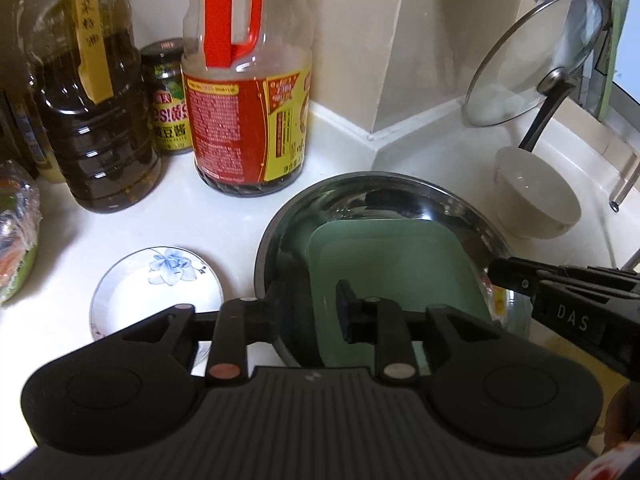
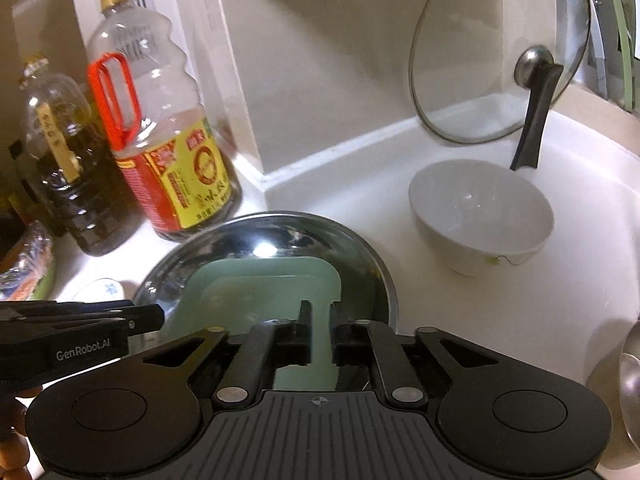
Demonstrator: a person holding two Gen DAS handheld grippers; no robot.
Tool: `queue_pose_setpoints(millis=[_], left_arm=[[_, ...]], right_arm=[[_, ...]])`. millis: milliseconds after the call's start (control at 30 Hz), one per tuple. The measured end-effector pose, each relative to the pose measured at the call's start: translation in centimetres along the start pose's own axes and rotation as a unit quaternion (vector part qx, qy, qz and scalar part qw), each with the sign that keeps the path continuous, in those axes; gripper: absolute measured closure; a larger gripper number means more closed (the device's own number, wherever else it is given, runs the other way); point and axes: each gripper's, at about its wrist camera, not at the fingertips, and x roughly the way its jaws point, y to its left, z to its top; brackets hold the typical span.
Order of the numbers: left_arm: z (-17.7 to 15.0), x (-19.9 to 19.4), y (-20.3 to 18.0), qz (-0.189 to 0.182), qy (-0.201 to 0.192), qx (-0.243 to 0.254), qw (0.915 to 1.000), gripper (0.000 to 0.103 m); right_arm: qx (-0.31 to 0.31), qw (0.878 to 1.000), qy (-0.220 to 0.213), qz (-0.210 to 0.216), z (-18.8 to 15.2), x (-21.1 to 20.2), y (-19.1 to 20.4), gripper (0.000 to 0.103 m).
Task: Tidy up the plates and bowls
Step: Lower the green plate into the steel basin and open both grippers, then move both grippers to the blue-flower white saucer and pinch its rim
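Countertop [image 1: 224, 216] scene, seen from both wrist cameras. We find the green square plate [image 1: 396, 264] lying inside the steel basin [image 1: 400, 184], its far edge resting against the basin's inner wall. In the left wrist view, the left gripper [image 1: 308, 308] stands over the near left part of the basin with its jaws parted: the right finger sits above the plate's surface, the left finger lies over the basin's dark left wall, and the plate's left edge falls between them. We cannot tell whether either finger touches the plate. In the right wrist view, the right gripper [image 2: 319, 332] has its jaws drawn close, with only a narrow gap, and a strip of the green square plate [image 2: 256, 292] shows through that gap; the near rim of the plate appears to run between the pads, but we cannot tell whether they grip it. The white bowl [image 2: 480, 216] stands upright to the right of the steel basin [image 2: 280, 232], just beside it, with the glass lid [image 2: 492, 60] leaning against the wall behind. To the left of the basin we note the small flowered saucer [image 1: 156, 288], and behind it the soy sauce bottle [image 1: 248, 120], the oil bottle [image 1: 92, 120] and a sauce jar [image 1: 168, 100].
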Motion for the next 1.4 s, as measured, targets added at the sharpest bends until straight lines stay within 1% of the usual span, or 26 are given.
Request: queue_pose_setpoints(millis=[33,67,100,200,267,433,567,700,1000,1233,1400], left_arm=[[-0.1,-0.5,0.0,0.002,-0.002,0.004,1.0000,0.075],[-0.3,-0.9,-0.1,0.003,-0.004,0.007,1.0000,0.073],[-0.5,-1.4,-0.1,0.005,-0.005,0.009,0.9999,0.073],[-1.2,-2.7,-0.1,0.012,-0.007,0.012,0.9998,0.070],[-1.7,-3.4,-0.1,0.018,-0.007,0.011,0.9997,0.067],[-3.0,-5.6,-0.3,0.042,-0.013,0.011,0.9990,0.064],[-4.1,-7.4,-0.8,0.052,-0.017,0.005,0.9985,0.063],[-5.4,-9.1,-1.1,0.052,-0.016,-0.009,0.9985,0.063],[-8.3,-12.3,-2.2,0.075,-0.016,-0.028,0.9967,0.063],[-10.1,-14.2,-3.3,0.085,-0.018,-0.042,0.9953,0.063],[-11.1,-15.7,-4.5,0.094,-0.024,-0.050,0.9941,0.064]], right_arm=[[-0.001,1.000,-0.002,0.004,0.0,-0.4,0.1,0.072],[-0.001,1.000,-0.004,0.010,-0.1,-0.9,0.1,0.055],[-0.001,1.000,-0.007,0.015,-0.3,-1.3,0.1,0.046],[-0.005,0.999,-0.016,0.028,-0.6,-2.8,0.3,0.044],[-0.006,0.999,-0.017,0.035,-0.9,-3.5,0.3,0.044],[-0.012,0.998,-0.012,0.054,-1.7,-5.1,0.2,0.043],[-0.024,0.998,-0.009,0.064,-2.7,-6.5,0.3,0.043],[-0.032,0.997,-0.005,0.076,-3.5,-7.9,0.3,0.043],[-0.061,0.995,0.006,0.085,-5.6,-10.1,0.5,0.043],[-0.101,0.990,-0.017,0.093,-7.3,-12.7,0.9,0.043],[-0.104,0.989,-0.014,0.107,-8.2,-14.1,0.1,0.043]])
